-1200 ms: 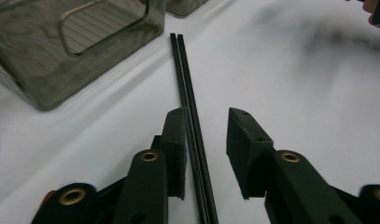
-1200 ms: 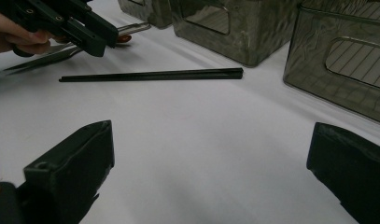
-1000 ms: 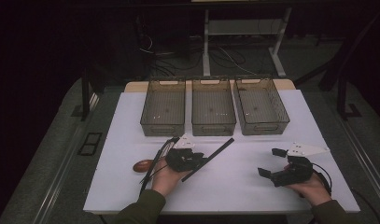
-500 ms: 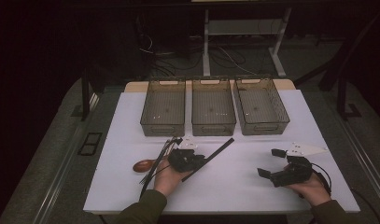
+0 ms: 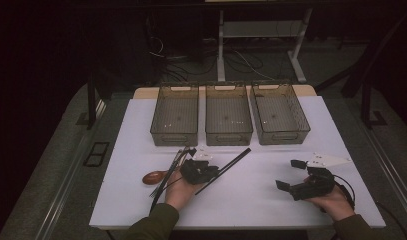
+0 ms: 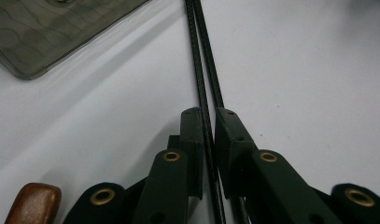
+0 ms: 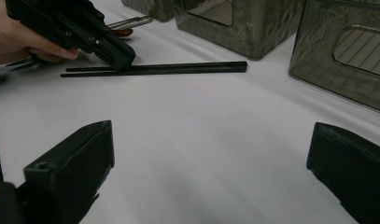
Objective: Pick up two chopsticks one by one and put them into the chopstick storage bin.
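Two black chopsticks [image 6: 202,70] lie on the table [image 5: 271,200] below the bins [image 5: 229,116]. Left gripper [image 6: 207,140] jaws pinch one, maybe both; the second could slip out on lifting. Right gripper [image 7: 211,163] jaws wide, holding nothing.

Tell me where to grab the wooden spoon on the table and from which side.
Grip the spoon at the neck just right of its brown bowl, coming straight down from above. It lies flat on the table, so only the top is free. The left gripper sits just right of it, shut on the chopsticks, so keep toward the bowl end. The handle is hard to make out among the other utensils.
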The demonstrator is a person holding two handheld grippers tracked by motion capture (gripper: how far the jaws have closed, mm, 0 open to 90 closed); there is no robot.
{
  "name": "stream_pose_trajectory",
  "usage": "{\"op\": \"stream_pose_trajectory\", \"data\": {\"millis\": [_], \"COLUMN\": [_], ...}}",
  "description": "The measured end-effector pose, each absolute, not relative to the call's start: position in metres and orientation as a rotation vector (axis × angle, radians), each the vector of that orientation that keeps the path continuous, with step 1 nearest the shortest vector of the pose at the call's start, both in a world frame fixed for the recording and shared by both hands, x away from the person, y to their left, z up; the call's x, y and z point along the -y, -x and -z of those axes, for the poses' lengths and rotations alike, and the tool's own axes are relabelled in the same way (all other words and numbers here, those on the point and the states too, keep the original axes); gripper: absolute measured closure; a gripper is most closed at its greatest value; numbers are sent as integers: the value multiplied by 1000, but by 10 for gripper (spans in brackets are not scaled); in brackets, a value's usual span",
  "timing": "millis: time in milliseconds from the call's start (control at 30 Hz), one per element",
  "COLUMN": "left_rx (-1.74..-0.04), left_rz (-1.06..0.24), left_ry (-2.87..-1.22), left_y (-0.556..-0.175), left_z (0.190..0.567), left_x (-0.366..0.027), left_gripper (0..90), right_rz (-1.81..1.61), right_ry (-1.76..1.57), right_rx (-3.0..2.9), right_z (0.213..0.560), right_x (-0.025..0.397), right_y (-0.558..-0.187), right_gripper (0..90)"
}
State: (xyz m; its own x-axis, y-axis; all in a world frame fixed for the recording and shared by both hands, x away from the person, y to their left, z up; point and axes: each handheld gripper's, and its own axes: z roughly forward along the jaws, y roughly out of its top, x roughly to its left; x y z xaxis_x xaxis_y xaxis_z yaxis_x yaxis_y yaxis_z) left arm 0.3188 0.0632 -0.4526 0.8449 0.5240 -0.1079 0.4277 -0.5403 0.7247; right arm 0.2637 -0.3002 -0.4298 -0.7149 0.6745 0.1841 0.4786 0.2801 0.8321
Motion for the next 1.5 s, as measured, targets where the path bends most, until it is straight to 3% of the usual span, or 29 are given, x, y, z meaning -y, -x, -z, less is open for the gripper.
{"op": "stream_pose_trajectory", "data": {"millis": [700,1500], "left_rx": [-769,-745], "left_rz": [-144,-151], "left_ry": [-2177,-2092], "left_y": [-318,-315], "left_z": [454,436], "left_x": [-64,-76], "left_gripper": [853,857], "right_rz": [-1404,-1364], "right_ry": [-1071,-1079], "right_rx": [-2343,-2357], "right_z": [431,441], "right_x": [300,295], "right_y": [-264,-264], "right_gripper": [3,3]}}
